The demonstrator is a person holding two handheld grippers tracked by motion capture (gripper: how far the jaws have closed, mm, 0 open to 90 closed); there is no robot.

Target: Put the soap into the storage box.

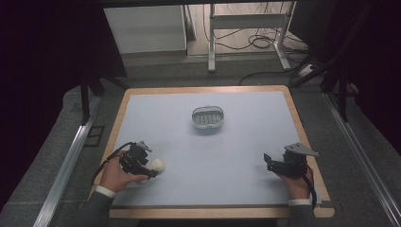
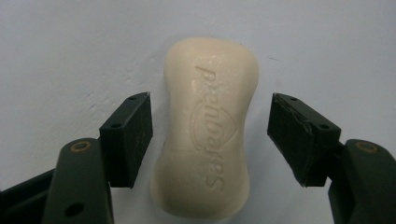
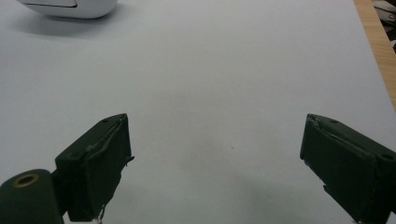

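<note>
The soap [image 2: 205, 135] is lying flat on the blue table [image 1: 246, 156], near its left front corner, with lots of open room around it. Raised letters are running along its long side, too unclear to read. The left gripper [image 2: 210, 135] is sitting around it, jaws apart, not touching. The right gripper [image 3: 215, 163] is sitting wide open over bare table near the right edge.
</note>
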